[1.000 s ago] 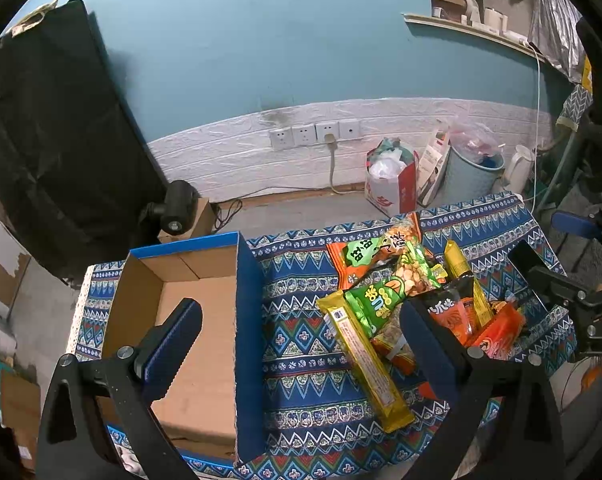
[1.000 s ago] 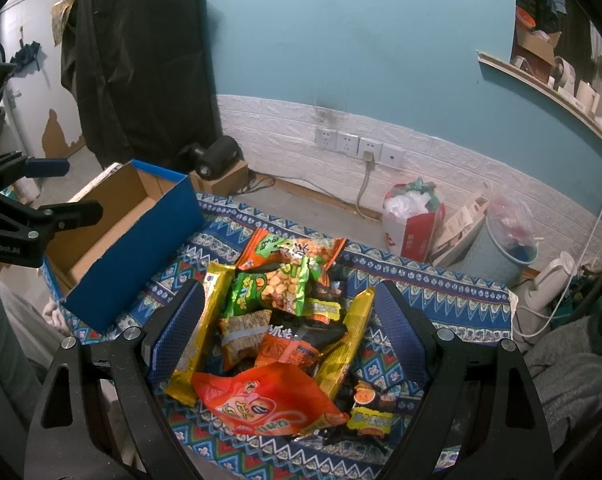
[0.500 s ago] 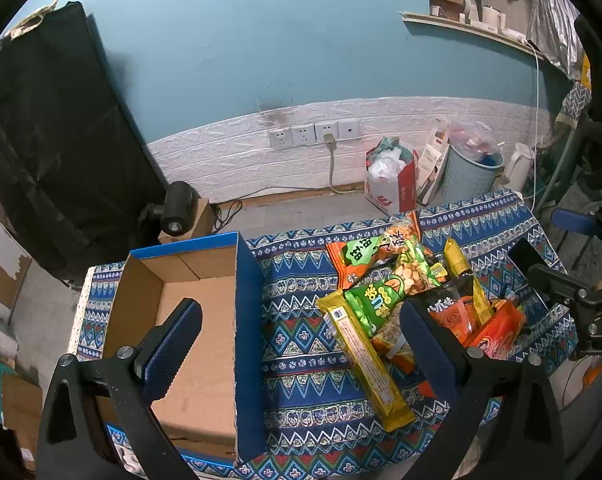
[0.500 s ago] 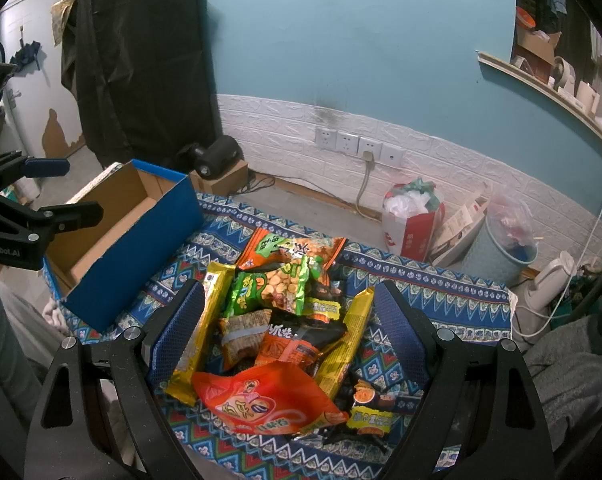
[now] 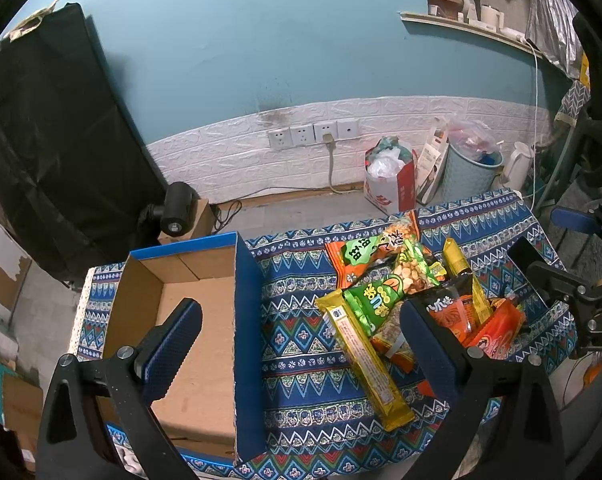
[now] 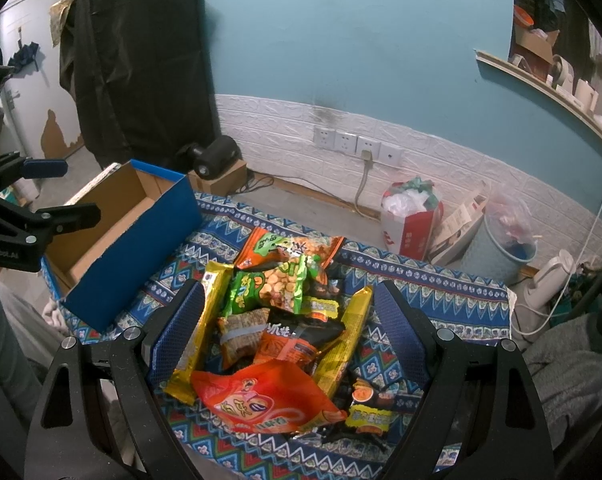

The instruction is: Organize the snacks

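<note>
Both grippers, left [image 5: 301, 332] and right [image 6: 289, 312], are held with fingers spread above colourful snack packets [image 6: 273, 320] piled beside an empty blue cardboard box [image 5: 197, 320] on a patterned blue table [image 5: 301, 344].

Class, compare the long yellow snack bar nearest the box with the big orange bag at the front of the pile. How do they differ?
The yellow bar is long, narrow and stiff-looking; the orange bag is wide and puffy. The yellow bar lies lengthwise along the pile's left edge beside the box; the orange bag sits across the near edge. Both are sealed, shiny wrappers lying on the patterned cloth.
</note>
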